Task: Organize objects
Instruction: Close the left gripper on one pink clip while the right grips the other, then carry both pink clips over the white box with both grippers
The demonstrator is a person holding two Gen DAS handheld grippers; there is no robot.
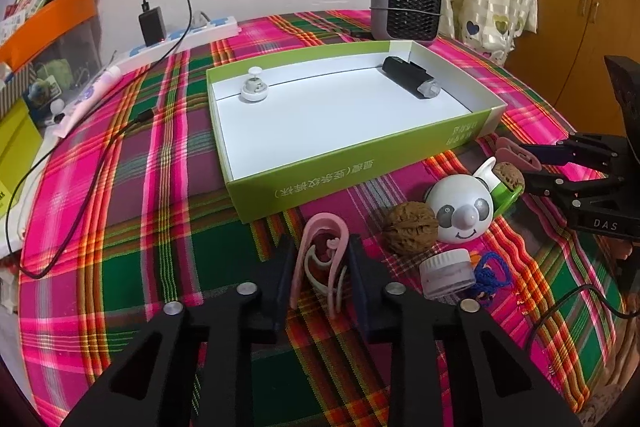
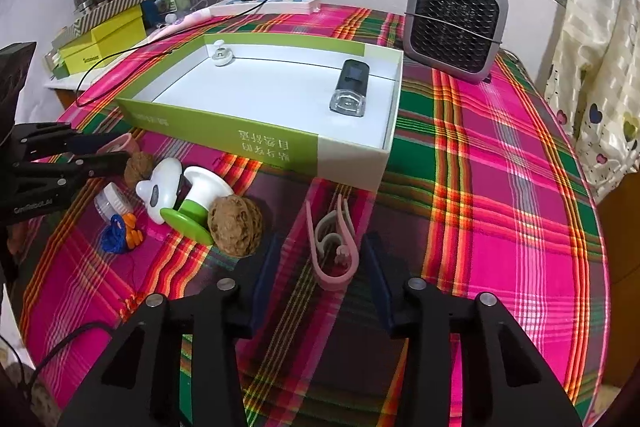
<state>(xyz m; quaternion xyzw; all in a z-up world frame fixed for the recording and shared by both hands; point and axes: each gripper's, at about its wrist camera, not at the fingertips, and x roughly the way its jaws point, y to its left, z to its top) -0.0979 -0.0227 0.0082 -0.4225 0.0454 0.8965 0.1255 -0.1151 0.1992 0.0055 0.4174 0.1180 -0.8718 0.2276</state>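
My left gripper is shut on a pink clip, with a pad pressing each of its sides, just in front of the green box. My right gripper is open around a second pink clip that lies on the plaid cloth; its pads stand clear of it. The box holds a white knob at the back left and a black device at the back right. Two walnuts, a panda toy, a small jar and blue yarn lie between the grippers.
A grey fan heater stands behind the box. A power strip with a black charger and cable lies at the table's back edge. Storage boxes are stacked to the left. Curtains hang to the right.
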